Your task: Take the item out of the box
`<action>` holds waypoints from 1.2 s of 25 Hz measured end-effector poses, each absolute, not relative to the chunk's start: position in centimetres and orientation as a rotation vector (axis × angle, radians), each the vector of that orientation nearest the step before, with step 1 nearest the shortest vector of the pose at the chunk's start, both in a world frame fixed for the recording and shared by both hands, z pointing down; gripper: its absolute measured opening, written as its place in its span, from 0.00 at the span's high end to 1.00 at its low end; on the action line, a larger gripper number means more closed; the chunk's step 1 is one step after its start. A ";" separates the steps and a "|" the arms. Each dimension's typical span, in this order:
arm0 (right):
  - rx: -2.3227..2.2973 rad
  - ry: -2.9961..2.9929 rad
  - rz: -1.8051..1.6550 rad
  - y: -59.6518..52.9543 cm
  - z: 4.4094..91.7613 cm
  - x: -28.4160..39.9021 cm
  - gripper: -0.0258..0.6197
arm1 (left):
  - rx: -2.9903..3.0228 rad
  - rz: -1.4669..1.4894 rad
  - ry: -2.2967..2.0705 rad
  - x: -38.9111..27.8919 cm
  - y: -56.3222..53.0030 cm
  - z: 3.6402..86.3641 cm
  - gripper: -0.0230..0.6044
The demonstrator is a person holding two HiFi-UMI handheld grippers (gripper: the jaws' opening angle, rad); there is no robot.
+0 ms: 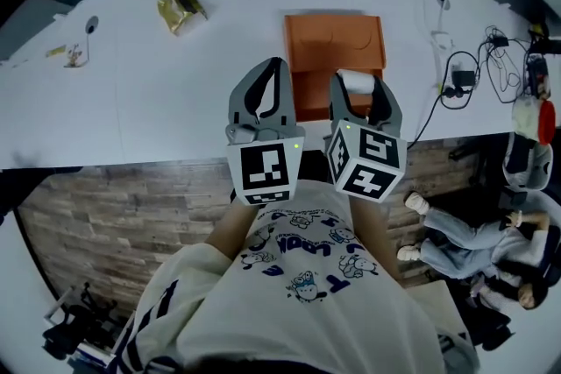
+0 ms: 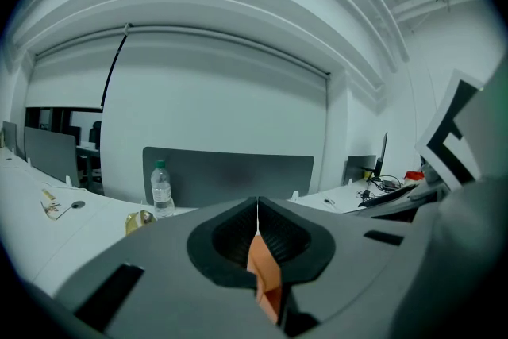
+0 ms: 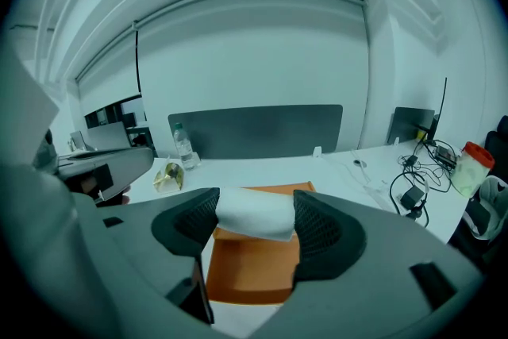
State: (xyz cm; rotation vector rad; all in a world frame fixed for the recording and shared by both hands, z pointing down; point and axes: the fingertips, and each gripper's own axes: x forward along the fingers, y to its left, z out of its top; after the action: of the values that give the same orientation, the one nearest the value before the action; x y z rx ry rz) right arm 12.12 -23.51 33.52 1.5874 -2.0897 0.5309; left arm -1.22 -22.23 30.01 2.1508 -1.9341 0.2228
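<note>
An orange box (image 1: 333,44) lies open on the white table (image 1: 131,101), just beyond the front edge. My right gripper (image 1: 357,85) is shut on a soft white roll-like item (image 1: 356,81), holding it over the box's near part. In the right gripper view the white item (image 3: 252,214) spans the gap between both pads, with the orange box (image 3: 254,270) beneath. My left gripper (image 1: 279,66) is at the box's left side, jaws shut. In the left gripper view an orange sliver of the box (image 2: 264,270) is pinched between the jaws of my left gripper (image 2: 257,230).
A gold foil wrapper (image 1: 180,9) lies at the far left of the table, with a water bottle (image 3: 182,145) beside it. Cables and a charger (image 1: 460,79) sprawl at the right, near a red-lidded jar (image 3: 471,167). A grey partition (image 3: 254,131) lines the far edge. A person (image 1: 473,232) sits at the right.
</note>
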 end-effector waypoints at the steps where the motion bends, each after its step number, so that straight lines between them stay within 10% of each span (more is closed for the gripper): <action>1: 1.596 -2.094 0.526 -23.5 33.2 12.2 0.52 | 2.158 0.221 -1.932 -1.1 -22.3 29.8 0.93; 30: 1.765 -2.233 0.340 -23.0 26.8 13.9 0.52 | 2.293 0.138 -1.923 1.8 -22.4 25.4 0.93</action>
State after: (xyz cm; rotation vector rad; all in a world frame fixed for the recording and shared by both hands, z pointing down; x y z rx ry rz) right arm 13.94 -23.00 26.85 1.7653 -2.2328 0.3399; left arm 1.80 -22.42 25.37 2.2934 -1.9230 0.1381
